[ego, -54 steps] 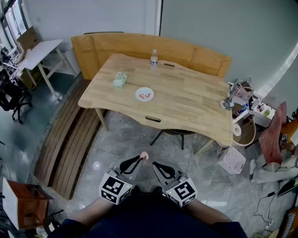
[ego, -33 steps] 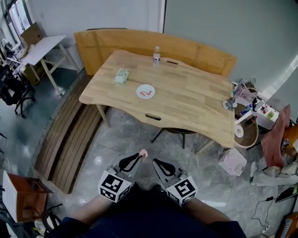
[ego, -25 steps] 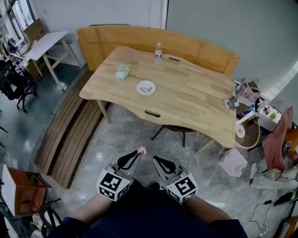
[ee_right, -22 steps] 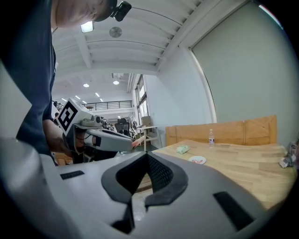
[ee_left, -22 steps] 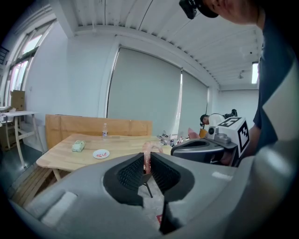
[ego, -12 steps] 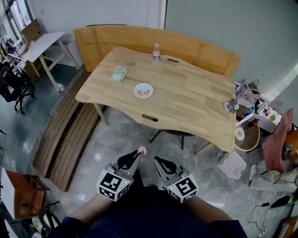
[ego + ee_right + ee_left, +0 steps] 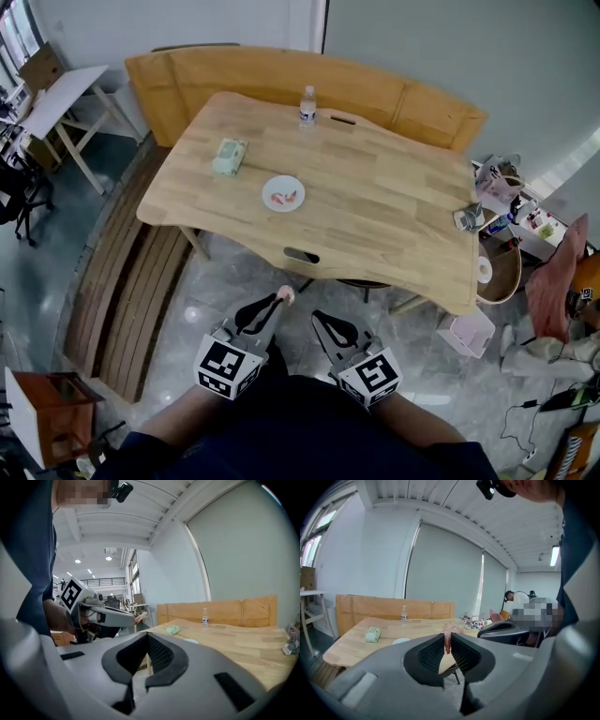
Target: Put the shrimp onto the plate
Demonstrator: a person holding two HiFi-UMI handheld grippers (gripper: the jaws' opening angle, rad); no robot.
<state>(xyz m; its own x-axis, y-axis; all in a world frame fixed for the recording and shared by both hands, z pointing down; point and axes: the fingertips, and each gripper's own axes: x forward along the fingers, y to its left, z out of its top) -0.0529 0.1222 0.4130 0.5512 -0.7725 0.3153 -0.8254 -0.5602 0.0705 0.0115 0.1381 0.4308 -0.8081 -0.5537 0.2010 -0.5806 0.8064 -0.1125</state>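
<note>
Shrimp (image 7: 285, 296) clamped in left gripper (image 7: 274, 311) jaws, right gripper (image 7: 326, 330) jaws together, empty; worktop (image 7: 384, 211) and plate (image 7: 269, 190) now nearer, still apart, so the carry continues.

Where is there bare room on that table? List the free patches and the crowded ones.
Free: the right half of the table, from the plate across to the right edge, and the near strip in front of the plate. Busier: the left end with the green packet, and the bottle at the back edge.
</note>
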